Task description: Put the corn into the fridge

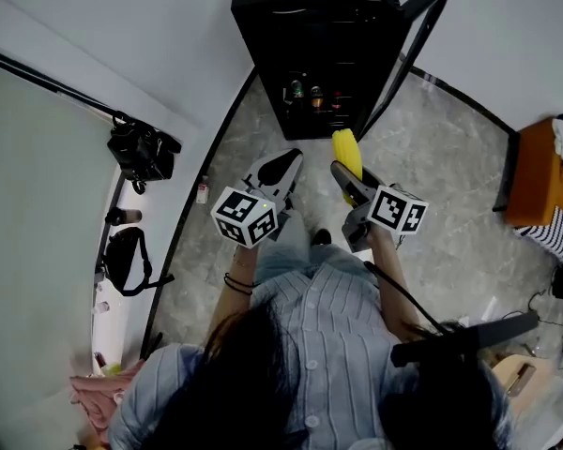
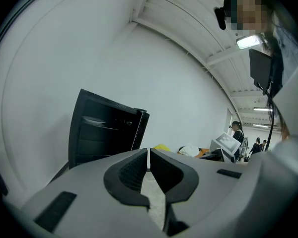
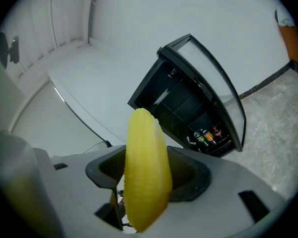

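Yellow corn (image 3: 144, 177), a single cob, stands clamped upright between the jaws of the right gripper (image 1: 349, 178), with its tip rising above the pads. The grip looks secure, both pads pressing against the cob's sides. Left gripper (image 1: 283, 167) carries nothing: its jaws are closed against each other, tips touching, with only floor visible beyond them. Both tools are held side by side in front of the person, aimed toward the black fridge (image 1: 310, 45). It stands ahead against the white wall, apart from the grippers, with a stretch of grey marbled floor (image 1: 432, 176) between. Its glass door (image 1: 415, 40) is swung open to the right, so access is already provided. Shelves inside appear mostly bare; a few bottles (image 3: 207, 134) stand on the lowest level. Assessment: pick-up is complete and the door needs no handling. Outstanding items are closing the gap to the fridge, carrying the cob past the door frame, setting it on a shelf, and releasing it. Corn is not yet inside the fridge.
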Available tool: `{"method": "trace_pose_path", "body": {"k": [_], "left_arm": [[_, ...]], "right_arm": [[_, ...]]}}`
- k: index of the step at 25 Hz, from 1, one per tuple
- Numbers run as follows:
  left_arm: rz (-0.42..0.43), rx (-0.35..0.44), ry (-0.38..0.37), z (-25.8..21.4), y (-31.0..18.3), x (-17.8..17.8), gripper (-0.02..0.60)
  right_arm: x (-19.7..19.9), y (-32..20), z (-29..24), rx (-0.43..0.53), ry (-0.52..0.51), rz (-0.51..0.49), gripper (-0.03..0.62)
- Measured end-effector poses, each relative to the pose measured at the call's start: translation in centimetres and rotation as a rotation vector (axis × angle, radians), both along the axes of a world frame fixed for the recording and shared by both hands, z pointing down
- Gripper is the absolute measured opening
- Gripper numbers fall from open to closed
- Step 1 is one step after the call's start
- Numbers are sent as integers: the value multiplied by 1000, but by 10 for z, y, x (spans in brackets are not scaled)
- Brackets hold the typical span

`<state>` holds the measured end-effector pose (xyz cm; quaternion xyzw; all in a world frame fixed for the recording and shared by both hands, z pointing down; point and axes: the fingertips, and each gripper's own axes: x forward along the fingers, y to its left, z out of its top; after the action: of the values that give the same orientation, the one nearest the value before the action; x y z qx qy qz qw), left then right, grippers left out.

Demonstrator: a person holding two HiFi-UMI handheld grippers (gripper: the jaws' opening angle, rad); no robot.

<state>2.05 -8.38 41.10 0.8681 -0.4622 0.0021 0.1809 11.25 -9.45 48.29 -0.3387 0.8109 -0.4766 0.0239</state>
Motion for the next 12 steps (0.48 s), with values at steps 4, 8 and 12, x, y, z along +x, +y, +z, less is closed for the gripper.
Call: {"method": "trace_pose_path", "body": {"k": [4, 8, 12], "left_arm": [[16, -9, 0, 5, -7, 3, 8], [42, -8, -3, 8, -13, 7, 8], [41, -3, 0, 8, -27, 0, 8]], "right_arm": [[5, -6, 5, -8, 0, 16, 252], [7, -16, 5, -14, -3, 40, 252], [4, -24, 4, -11, 6, 43, 252]]}}
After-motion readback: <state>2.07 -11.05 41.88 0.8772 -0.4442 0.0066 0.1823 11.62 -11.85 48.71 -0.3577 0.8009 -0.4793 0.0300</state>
